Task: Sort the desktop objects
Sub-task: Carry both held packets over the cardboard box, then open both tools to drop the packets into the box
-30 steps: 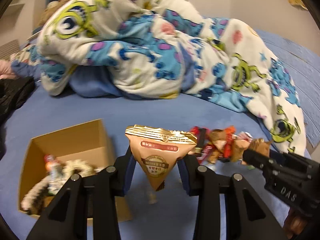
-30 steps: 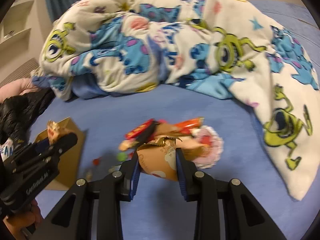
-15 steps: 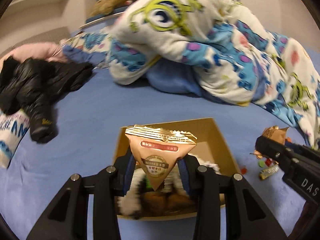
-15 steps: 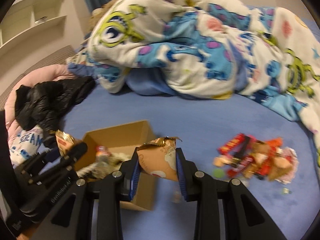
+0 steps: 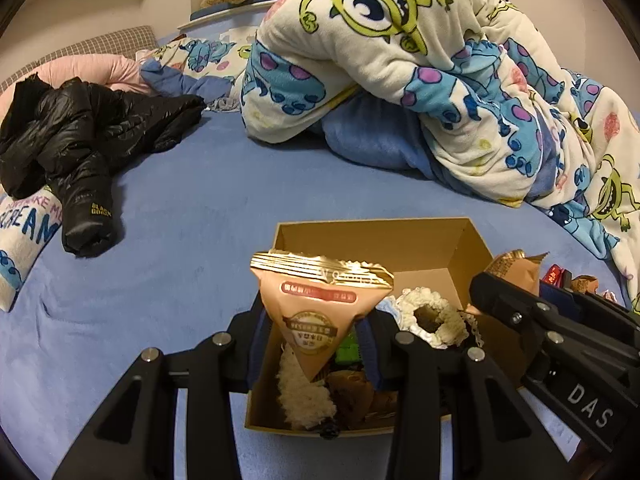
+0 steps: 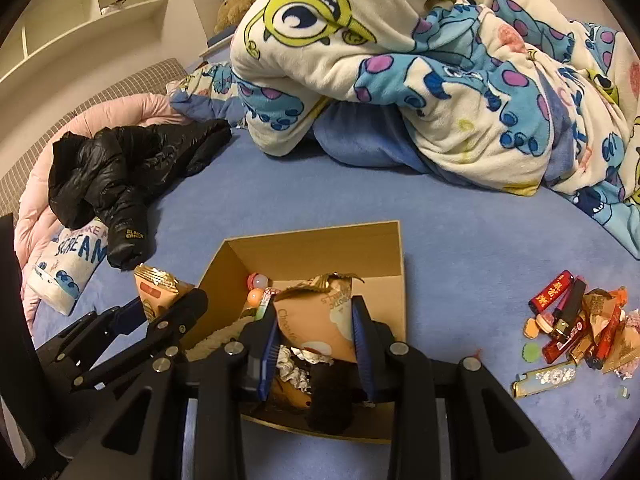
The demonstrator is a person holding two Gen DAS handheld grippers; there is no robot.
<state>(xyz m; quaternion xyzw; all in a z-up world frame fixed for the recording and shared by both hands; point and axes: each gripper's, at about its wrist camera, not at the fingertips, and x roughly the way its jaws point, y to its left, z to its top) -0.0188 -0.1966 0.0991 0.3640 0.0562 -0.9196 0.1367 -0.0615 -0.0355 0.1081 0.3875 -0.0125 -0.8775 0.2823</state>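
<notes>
My left gripper (image 5: 314,340) is shut on a triangular pink snack packet (image 5: 320,312) with a gold top, held over the near part of an open cardboard box (image 5: 372,236). My right gripper (image 6: 316,344) is shut on a peach snack packet (image 6: 320,316), also over the box (image 6: 312,244). The box holds fluffy white items (image 5: 424,312), small balls (image 6: 256,288) and other bits. The right gripper also shows in the left wrist view (image 5: 500,292); the left gripper shows in the right wrist view (image 6: 168,304).
A pile of loose snack packets and lighters (image 6: 576,320) lies on the blue bed sheet (image 5: 192,208) right of the box. A black jacket (image 5: 80,136) and a pillow (image 6: 68,264) lie left. A bundled cartoon blanket (image 5: 420,60) fills the back.
Both grippers have swung left from the snack pile with their packets and now hang over the box. Both stay shut.
</notes>
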